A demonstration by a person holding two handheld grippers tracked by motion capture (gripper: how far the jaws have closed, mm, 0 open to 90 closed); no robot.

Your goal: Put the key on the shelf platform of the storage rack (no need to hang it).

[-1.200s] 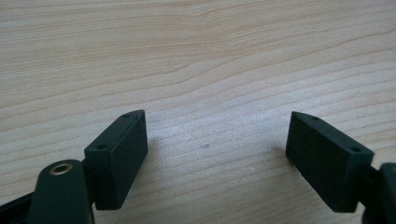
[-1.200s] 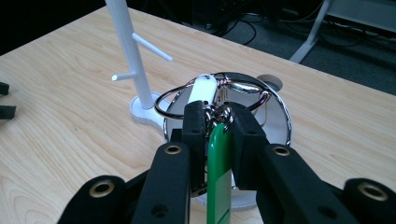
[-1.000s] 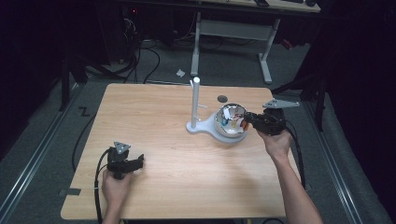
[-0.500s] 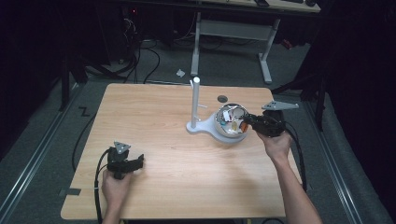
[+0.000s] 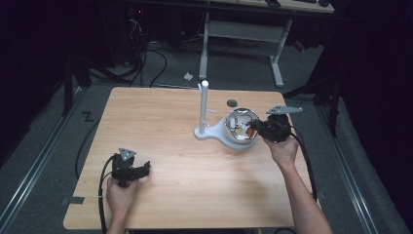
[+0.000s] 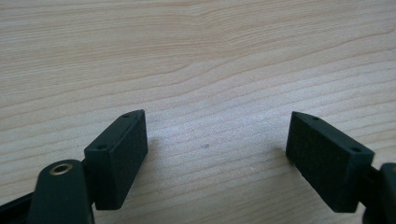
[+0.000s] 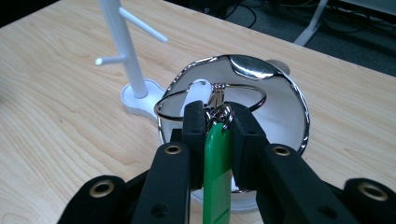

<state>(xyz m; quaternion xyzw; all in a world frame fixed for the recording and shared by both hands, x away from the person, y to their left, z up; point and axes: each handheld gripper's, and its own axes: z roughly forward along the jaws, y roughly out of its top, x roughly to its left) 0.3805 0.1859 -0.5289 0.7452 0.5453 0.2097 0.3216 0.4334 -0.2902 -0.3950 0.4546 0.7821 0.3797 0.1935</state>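
My right gripper (image 7: pixel 218 114) is shut on a green key tag (image 7: pixel 217 163) that hangs from small metal key rings (image 7: pixel 219 93). A large wire ring (image 7: pixel 187 100) and a white tag (image 7: pixel 196 91) are joined to them. The bunch is held just above a shiny metal bowl (image 7: pixel 299 107). In the high view the right gripper (image 5: pixel 254 127) reaches over the bowl (image 5: pixel 237 139) from the right. A white peg stand (image 5: pixel 203 105) rises just left of the bowl. My left gripper (image 6: pixel 217 140) rests open on the bare wood, at the front left (image 5: pixel 141 170) of the table.
A small dark round disc (image 5: pixel 232 103) lies on the wooden table (image 5: pixel 160 122) behind the bowl. The stand's side pegs (image 7: pixel 140 21) stick out near the bowl. Cables and a desk frame (image 5: pixel 243 29) are on the floor beyond the far edge.
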